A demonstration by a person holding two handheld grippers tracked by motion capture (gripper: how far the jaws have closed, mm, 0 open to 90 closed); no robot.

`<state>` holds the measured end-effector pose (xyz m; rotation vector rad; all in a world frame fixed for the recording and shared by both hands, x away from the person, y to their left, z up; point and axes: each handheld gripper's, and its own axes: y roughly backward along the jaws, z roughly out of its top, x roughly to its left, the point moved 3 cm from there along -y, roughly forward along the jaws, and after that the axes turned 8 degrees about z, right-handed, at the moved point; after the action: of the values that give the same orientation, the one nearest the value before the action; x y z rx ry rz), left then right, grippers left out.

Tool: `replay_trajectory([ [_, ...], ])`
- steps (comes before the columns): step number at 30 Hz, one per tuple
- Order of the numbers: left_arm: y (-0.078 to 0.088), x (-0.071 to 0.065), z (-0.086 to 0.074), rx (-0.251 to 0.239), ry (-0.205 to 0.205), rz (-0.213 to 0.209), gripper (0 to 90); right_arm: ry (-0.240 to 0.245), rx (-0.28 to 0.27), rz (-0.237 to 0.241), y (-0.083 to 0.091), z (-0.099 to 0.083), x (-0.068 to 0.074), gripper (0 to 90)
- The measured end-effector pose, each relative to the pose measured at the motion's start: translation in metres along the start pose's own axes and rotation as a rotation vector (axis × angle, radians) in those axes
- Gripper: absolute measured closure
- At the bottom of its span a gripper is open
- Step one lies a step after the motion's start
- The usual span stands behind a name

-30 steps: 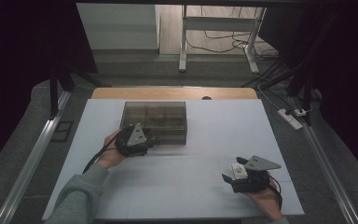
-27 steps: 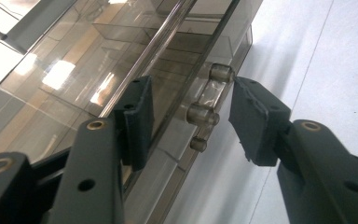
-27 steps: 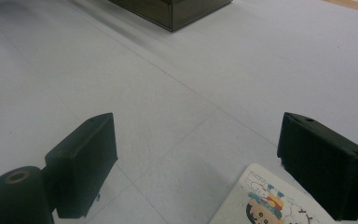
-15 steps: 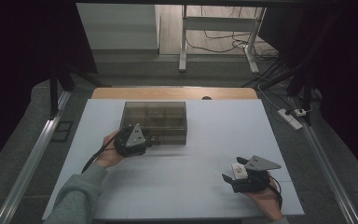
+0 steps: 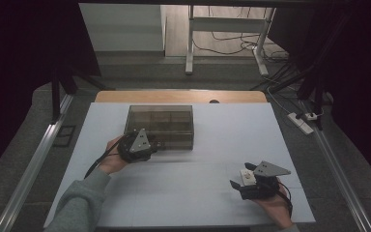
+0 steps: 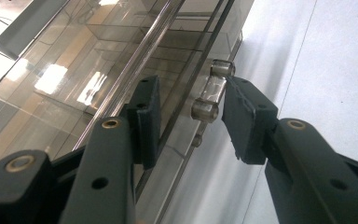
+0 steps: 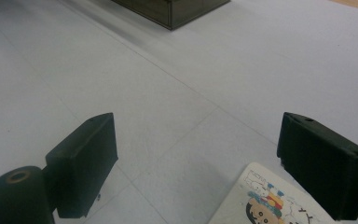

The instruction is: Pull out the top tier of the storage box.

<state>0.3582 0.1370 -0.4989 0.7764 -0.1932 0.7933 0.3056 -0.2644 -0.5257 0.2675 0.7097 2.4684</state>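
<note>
Box: the smoked transparent plastic drawer box (image 5: 160,126) is lying far left on the worktop (image 5: 222,203), its drawer not yet pulled.
Left gripper (image 6: 189,116): the clear bar handle (image 6: 211,91) is being closed on, fingers not yet pressing.
Right gripper (image 7: 198,163): fingers are being held released over a white cartoon card (image 7: 270,203).

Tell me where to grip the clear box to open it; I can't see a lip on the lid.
Grip the small clear handle on the front wall of the clear box, coming from the person's side. It is a short bar that stands off the wall on two round posts, leaving faces for the fingers to pinch. The left gripper already straddles it, fingers not yet pressing.
</note>
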Motion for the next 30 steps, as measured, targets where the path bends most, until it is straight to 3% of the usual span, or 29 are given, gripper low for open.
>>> replay_trajectory([
  [30,0.0058,-0.003,-0.0006,0.004,-0.009,-0.025,58.4,0.001,-0.01,0.002,0.0014,0.0004,0.0001,11.7],
])
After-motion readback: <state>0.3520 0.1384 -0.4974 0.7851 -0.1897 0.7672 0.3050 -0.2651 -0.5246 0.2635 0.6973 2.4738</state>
